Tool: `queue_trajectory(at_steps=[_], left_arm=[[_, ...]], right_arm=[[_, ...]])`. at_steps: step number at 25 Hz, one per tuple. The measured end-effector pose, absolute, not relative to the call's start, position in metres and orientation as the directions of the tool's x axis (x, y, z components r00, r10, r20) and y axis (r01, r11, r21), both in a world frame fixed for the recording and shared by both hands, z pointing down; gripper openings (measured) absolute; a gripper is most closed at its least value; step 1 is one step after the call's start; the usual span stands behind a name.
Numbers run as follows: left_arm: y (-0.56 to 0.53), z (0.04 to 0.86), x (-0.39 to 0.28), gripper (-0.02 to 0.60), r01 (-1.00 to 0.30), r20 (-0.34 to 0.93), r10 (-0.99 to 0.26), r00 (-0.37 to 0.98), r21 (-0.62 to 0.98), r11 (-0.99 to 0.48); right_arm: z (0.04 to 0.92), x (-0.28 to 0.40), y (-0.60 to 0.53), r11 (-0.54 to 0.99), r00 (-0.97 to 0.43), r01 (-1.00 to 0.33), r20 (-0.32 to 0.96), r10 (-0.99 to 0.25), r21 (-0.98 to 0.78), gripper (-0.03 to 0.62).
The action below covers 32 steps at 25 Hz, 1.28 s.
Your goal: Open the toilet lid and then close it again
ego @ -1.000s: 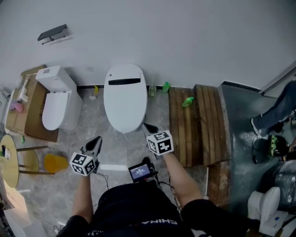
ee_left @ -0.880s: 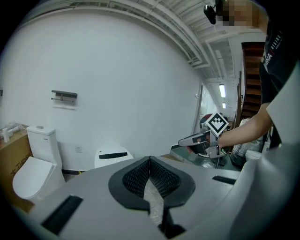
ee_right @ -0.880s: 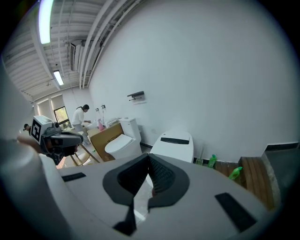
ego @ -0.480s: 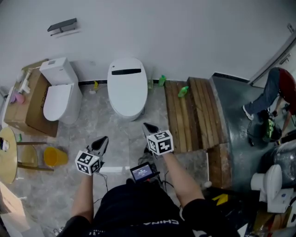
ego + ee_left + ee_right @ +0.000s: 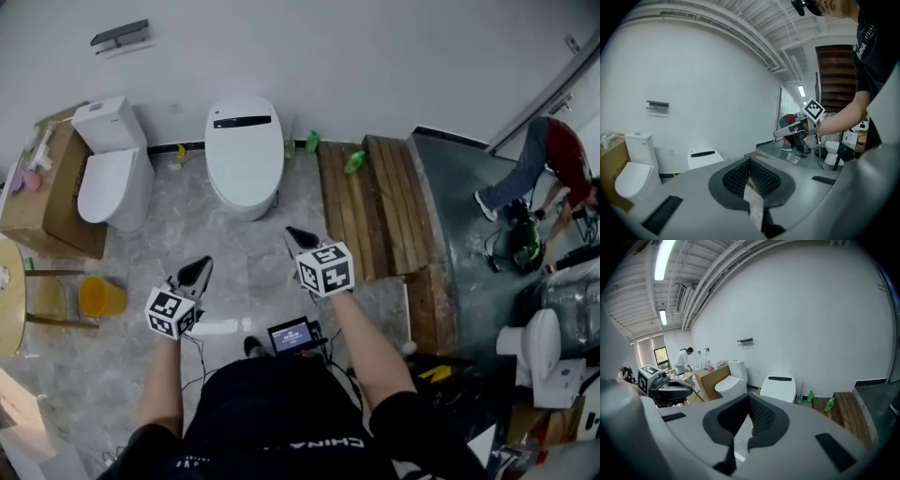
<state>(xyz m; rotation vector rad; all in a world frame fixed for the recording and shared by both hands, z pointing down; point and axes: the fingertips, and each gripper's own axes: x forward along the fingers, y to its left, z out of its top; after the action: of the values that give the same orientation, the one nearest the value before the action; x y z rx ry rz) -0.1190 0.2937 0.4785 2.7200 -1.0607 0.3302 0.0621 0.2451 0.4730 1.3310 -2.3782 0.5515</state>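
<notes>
Well, both my tools are closed with nothing in them: the left gripper [image 5: 199, 268] and right gripper [image 5: 296, 236] have their jaws pressed together, held well short of the toilet [image 5: 246, 192] that stands against the wall [image 5: 328, 66]. Its lid [image 5: 244, 145] lies flat down, which fits a lid not lifted as well as one lowered again; I can't tell which. I judge the main hazard is the smooth, rounded lid: closed tips pushed under its front rim could skid off, and a lid let go partway would slam. A sweep to the right could topple the green bottles [image 5: 354, 161] by the base, or catch the raised edge of the wooden platform [image 5: 366, 216]. Leftward sit a second toilet [image 5: 105, 183] and a yellow bucket [image 5: 94, 296]. Between me and the bowl the tiled floor [image 5: 248, 258] gives open room — widest straight ahead.
</notes>
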Motion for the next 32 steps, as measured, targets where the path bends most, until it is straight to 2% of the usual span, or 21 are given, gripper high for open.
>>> queue_trajectory(at_steps=[14, 32], left_arm=[[0.313, 0.472, -0.044, 0.009, -0.732, 0.278, -0.691, 0.667, 0.077, -0.677], [0.308, 0.464, -0.015, 0.009, -0.717, 0.280, -0.683, 0.674, 0.028, -0.696]], right_arm=[[0.498, 0.110, 0.291, 0.547, -0.547, -0.822, 0.485, -0.683, -0.157, 0.012], [0.490, 0.122, 0.289, 0.580, -0.576, -0.799, 0.478, -0.664, -0.157, 0.012]])
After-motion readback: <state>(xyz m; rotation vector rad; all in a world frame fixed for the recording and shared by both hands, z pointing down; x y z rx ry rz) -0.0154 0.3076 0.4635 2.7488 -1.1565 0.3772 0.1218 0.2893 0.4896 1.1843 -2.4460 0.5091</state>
